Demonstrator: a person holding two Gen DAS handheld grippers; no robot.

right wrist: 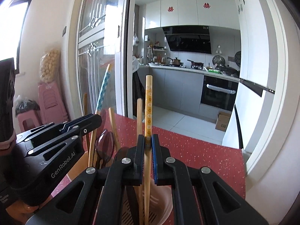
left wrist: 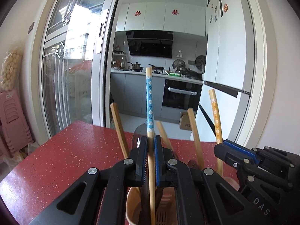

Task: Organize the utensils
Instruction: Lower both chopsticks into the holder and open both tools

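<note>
Bamboo chopsticks pinched upright over a beige perforated plastic utensil holder [left wrist: 134, 204] on the red speckled worktop [left wrist: 56, 155].

We find the left tongs [left wrist: 150, 140] pressed onto the blue flower-patterned bamboo chopstick [left wrist: 150, 101] and the right tongs [right wrist: 148, 140] pinching the yellow flower-patterned bamboo chopstick [right wrist: 148, 105], each held near vertical with its lower end inside the holder. We judge this grip suits dropping them among the plain wooden chopsticks [left wrist: 119, 129] and the dark translucent plastic spoon [right wrist: 105, 146] already standing there. The holder is crowded and the two tongs sit close together, so sideways room is slight. Open worktop lies beyond, ending at its far edge before the kitchen doorway.
</note>
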